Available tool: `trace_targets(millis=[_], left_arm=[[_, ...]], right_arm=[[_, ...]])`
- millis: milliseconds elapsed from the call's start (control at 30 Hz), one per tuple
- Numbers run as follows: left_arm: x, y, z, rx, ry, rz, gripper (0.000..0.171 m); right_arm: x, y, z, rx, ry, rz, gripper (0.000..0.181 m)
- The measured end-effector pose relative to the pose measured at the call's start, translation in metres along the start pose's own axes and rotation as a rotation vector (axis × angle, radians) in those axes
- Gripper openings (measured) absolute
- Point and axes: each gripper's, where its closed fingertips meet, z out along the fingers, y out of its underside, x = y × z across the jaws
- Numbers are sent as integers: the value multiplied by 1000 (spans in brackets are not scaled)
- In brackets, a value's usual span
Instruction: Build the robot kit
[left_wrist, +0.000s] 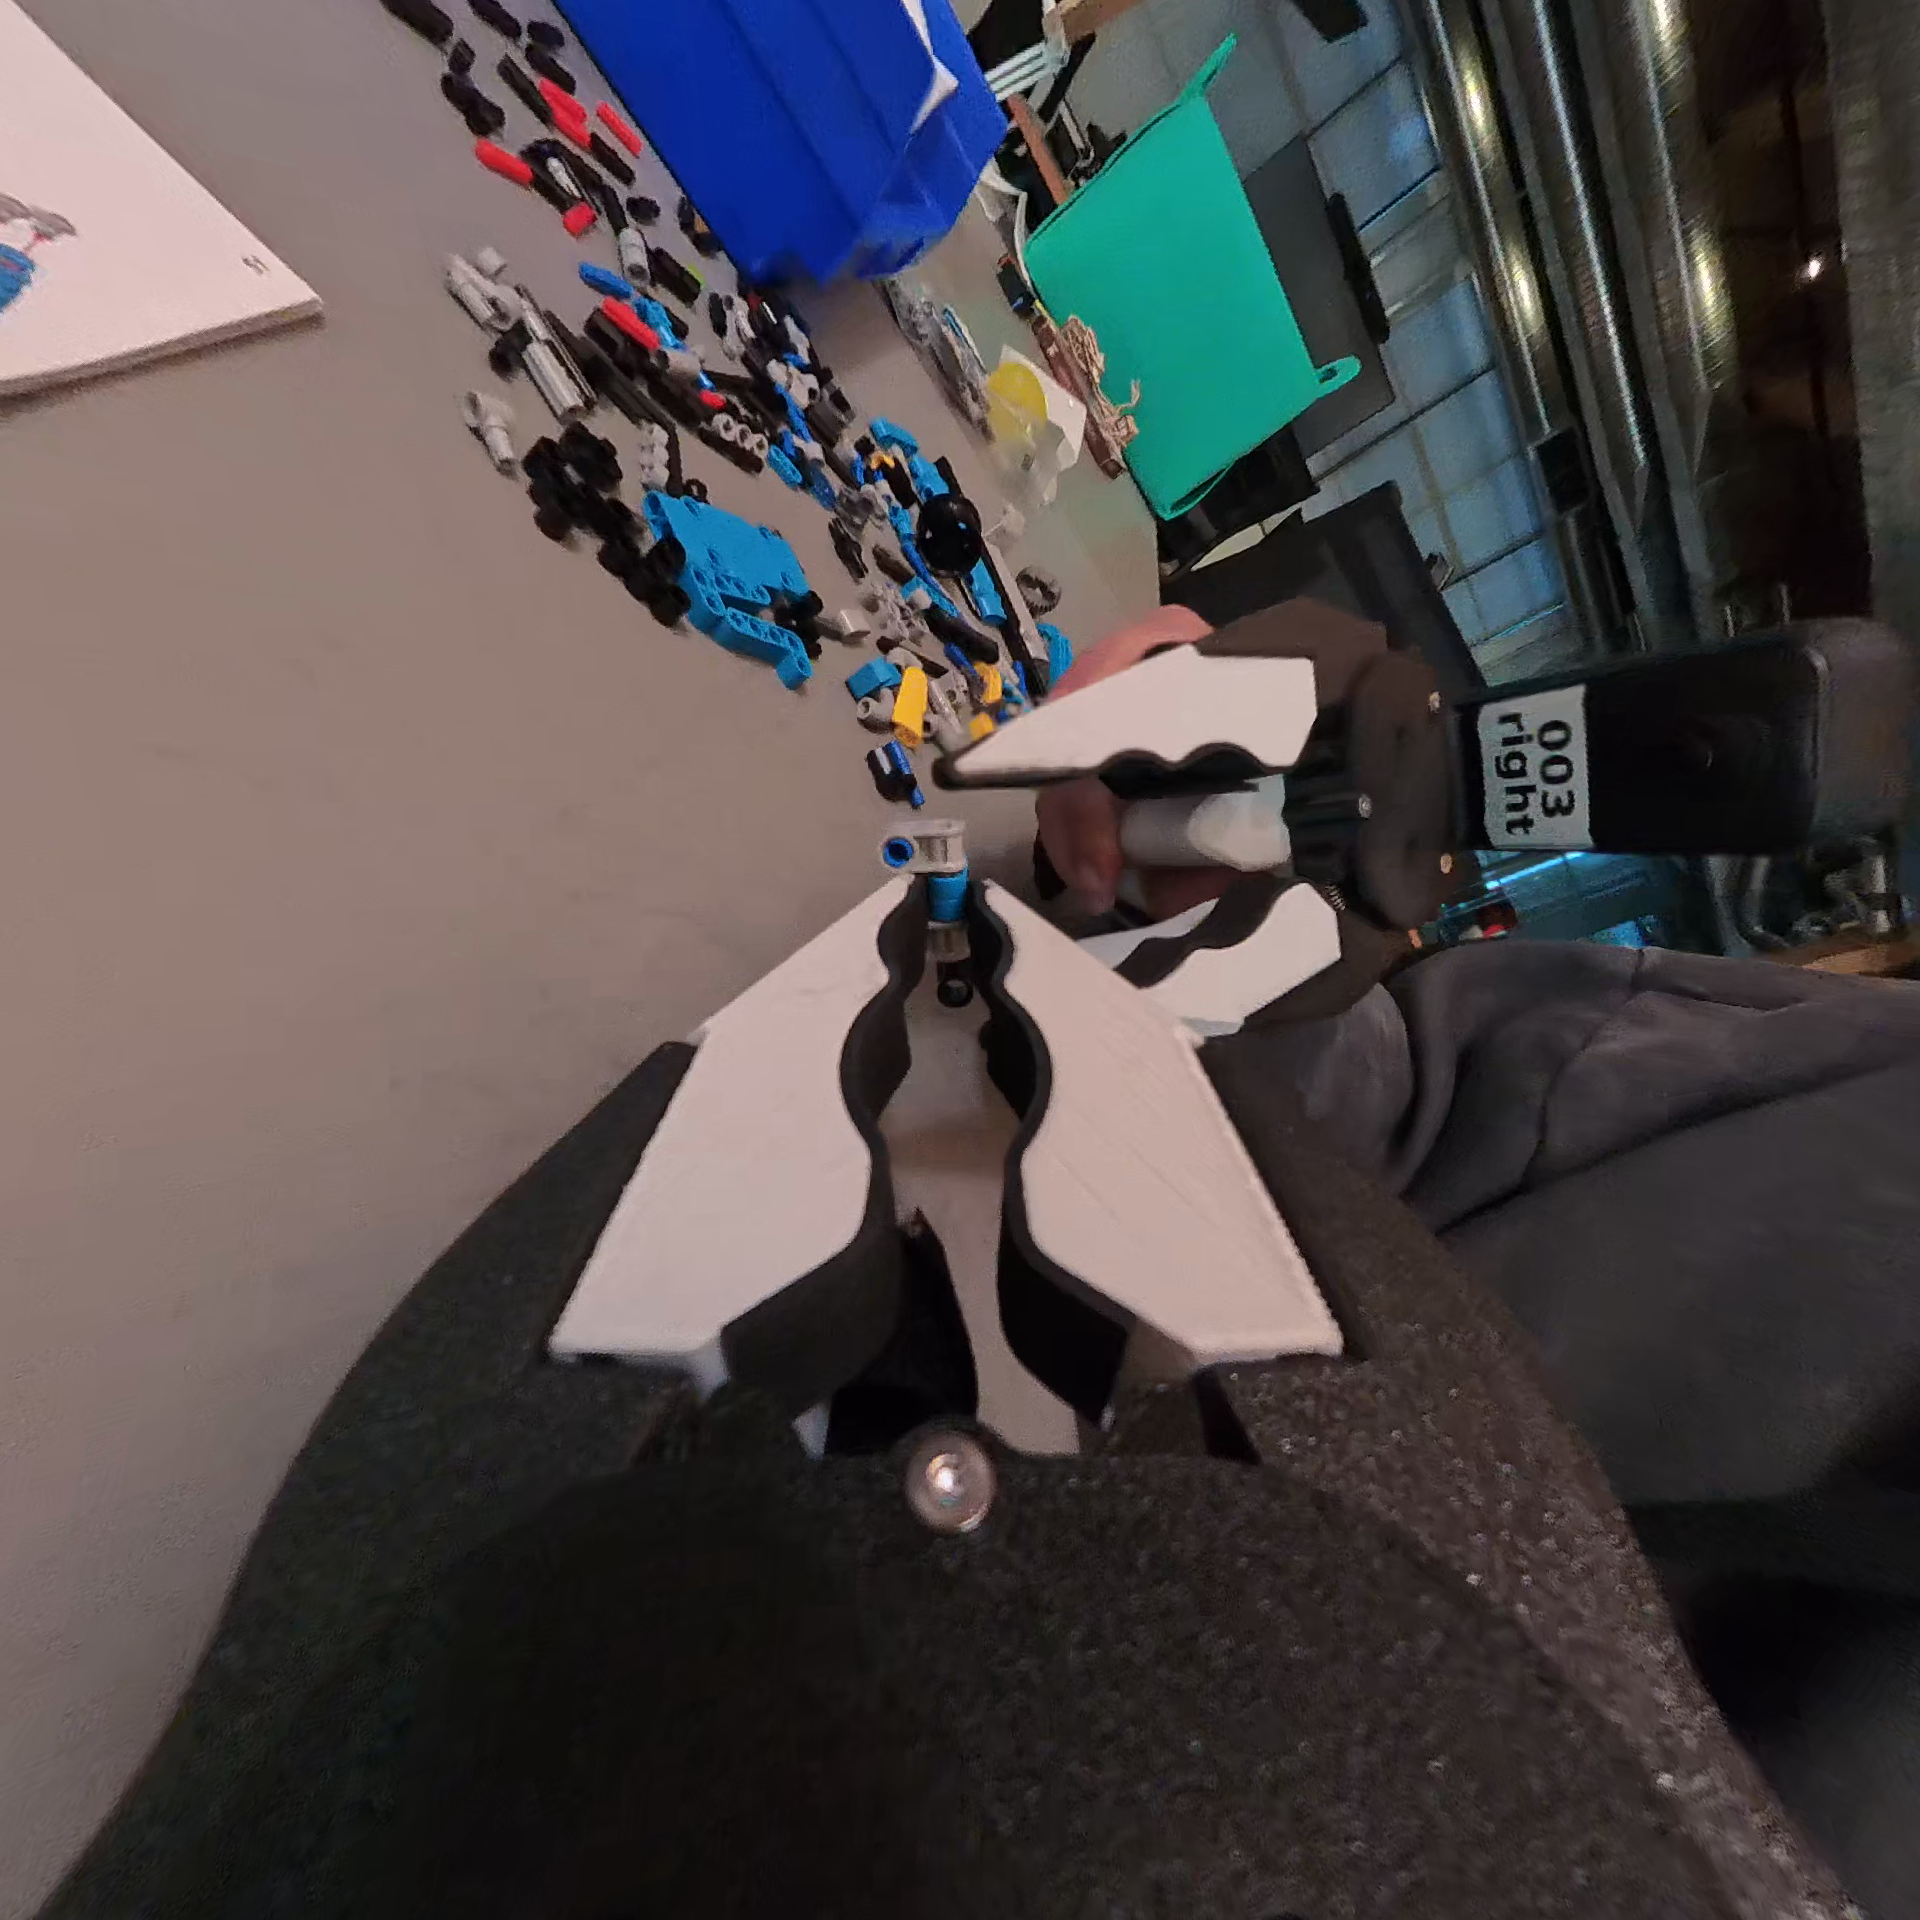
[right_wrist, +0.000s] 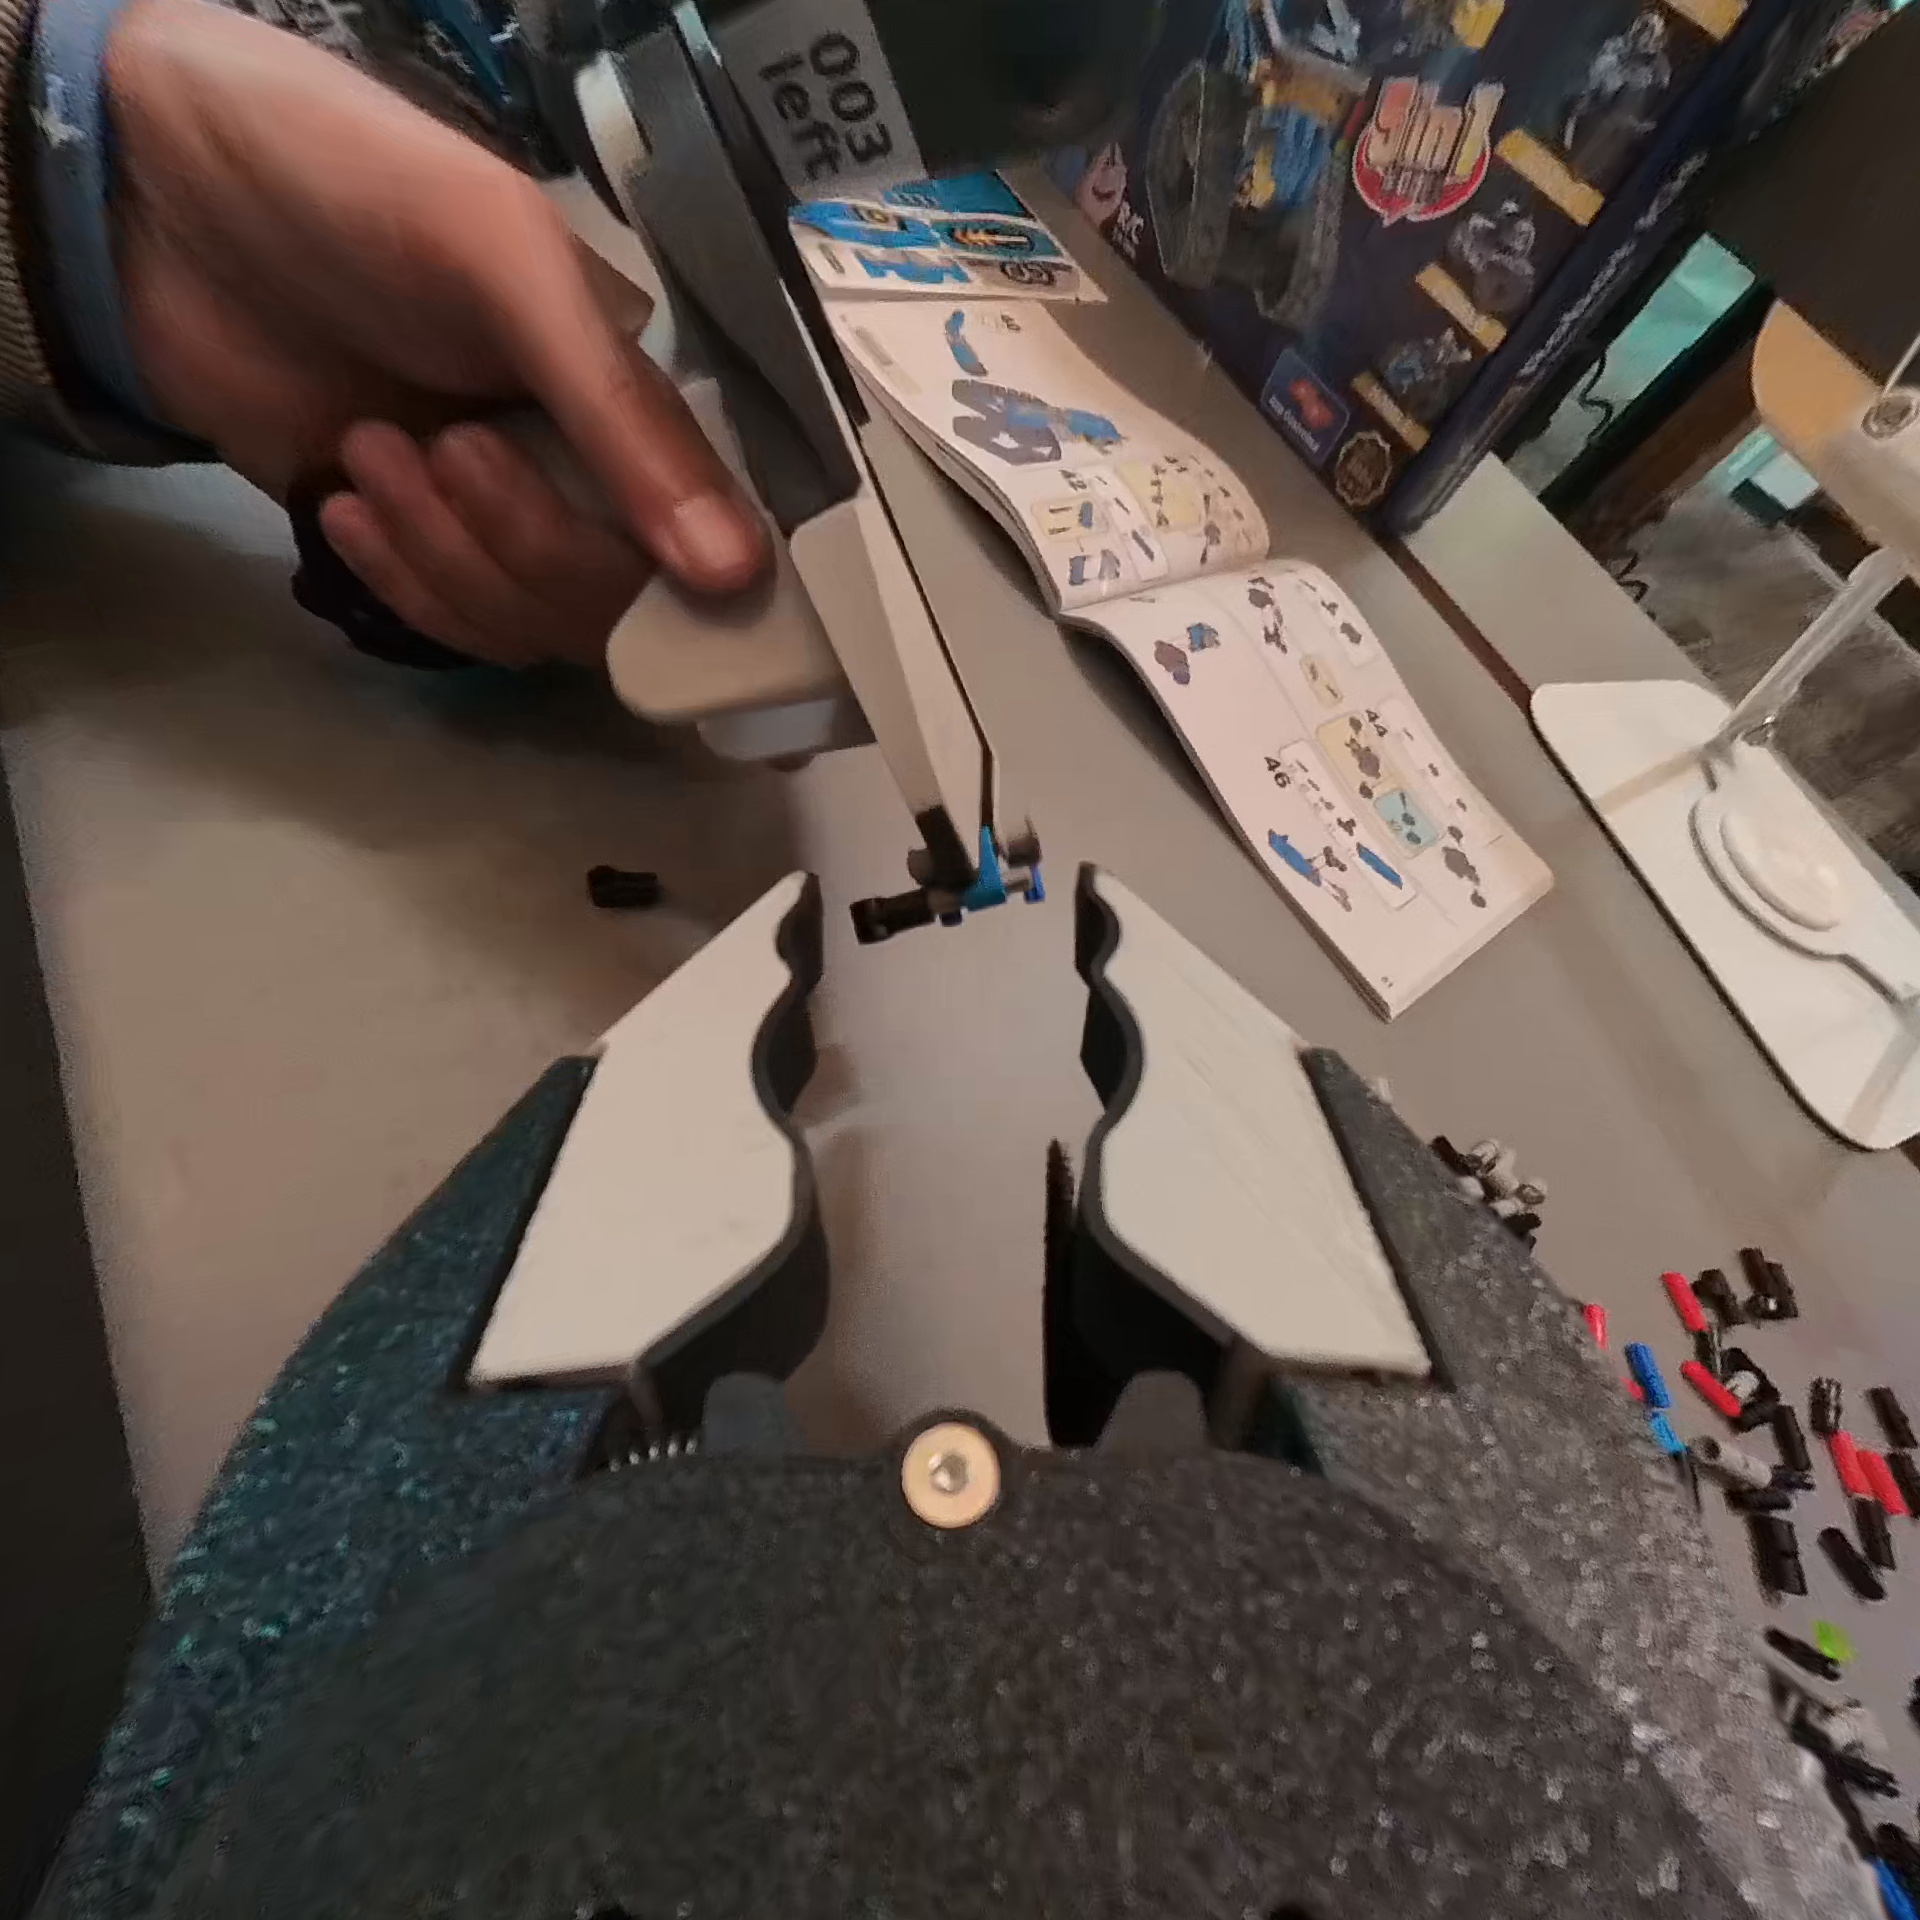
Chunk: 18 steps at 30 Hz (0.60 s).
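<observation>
My main worry is the small assembly (left_wrist: 928, 883) slipping: my left gripper (left_wrist: 940, 904) pinches it only at the very fingertips, so any twist or sideways push from the other tool could lever it out and drop it onto the table (left_wrist: 260, 779), where it might roll toward the loose parts (left_wrist: 727, 499) spread beyond it. The second risk is misjudging the approach, since the right wrist view is blurred and I cannot tell exactly how near the tips are to the piece. The left jaws are closed down narrow on the assembly, a grey, blue and black cluster of connectors with a black pin end sticking out sideways; its grey and blue end pokes out past the tips. The right gripper (right_wrist: 945, 904) stands with its jaws wide apart and holds nothing; the assembly (right_wrist: 951, 883) hangs just ahead of the gap between them, apparently not touching either finger. A stray black pin (right_wrist: 623, 886) lies on the table to the left of the assembly, well apart from it. An open booklet (right_wrist: 1247, 644) lies on the far side of the assembly, with a printed box (right_wrist: 1403, 208) standing beyond that. More loose parts sit to the right of my right gripper, and a blue bin (left_wrist: 790, 125) stands past the parts spread.
</observation>
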Motion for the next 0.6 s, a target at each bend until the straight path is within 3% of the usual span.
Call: trace_targets(millis=[400,600], left_arm=[[3,5,-1,-26,46,-32,6],[12,8,-6,-68,67,44,7]], right_arm=[[-7,5,3,-62,22,-138,36],[-9,-6,-2,-38,44,-184,30]])
